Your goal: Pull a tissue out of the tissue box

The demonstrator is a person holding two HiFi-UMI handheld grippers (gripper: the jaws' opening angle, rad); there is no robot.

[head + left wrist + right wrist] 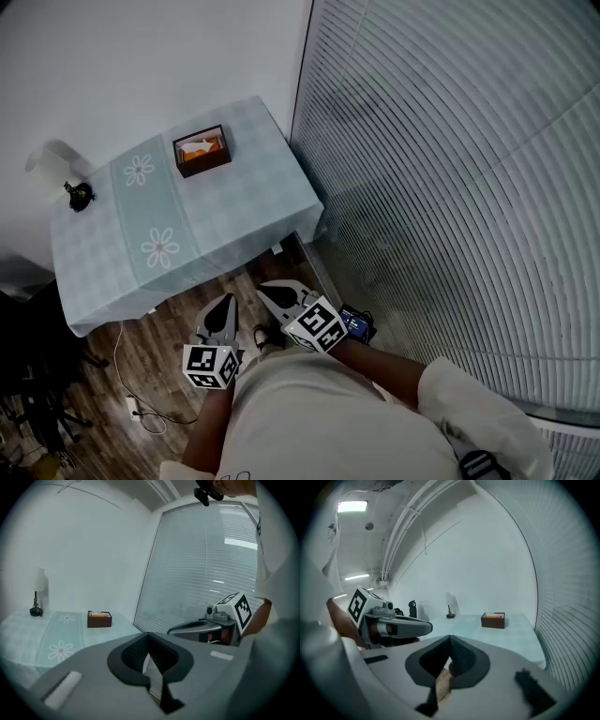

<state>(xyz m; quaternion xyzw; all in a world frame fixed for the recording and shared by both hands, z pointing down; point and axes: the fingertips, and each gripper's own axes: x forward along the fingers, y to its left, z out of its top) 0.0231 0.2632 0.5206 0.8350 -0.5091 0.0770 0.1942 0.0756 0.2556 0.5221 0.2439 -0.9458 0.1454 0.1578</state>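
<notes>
Head view: shows the tissue box, dark brown, lying flat on the far part of the tabletop with its open top up. Runs its long side left to right across the picture, the right end tipped a little farther away. Holds a white tissue bunched at the opening. Places a small lamp well apart to the box's left, and slatted blinds just beside the tabletop's right edge. Leaves bare wooden floor with a loose cable between tabletop and person. Keeps the left claw and the right claw low and near the body, both aimed toward the tabletop and well apart from the box.

Left gripper view: shows the left claw pressed together, pinching nothing. Puts the tissue box far ahead and to the left, one long side facing, tissue poking above the rim. Sets the lamp farther left and the right claw level at the right.

Right gripper view: shows the right claw pressed together too, holding nothing. Puts the tissue box ahead, right of centre, long side across, near the blinds. Sets the lamp beyond it to the left and the left claw at the near left.
</notes>
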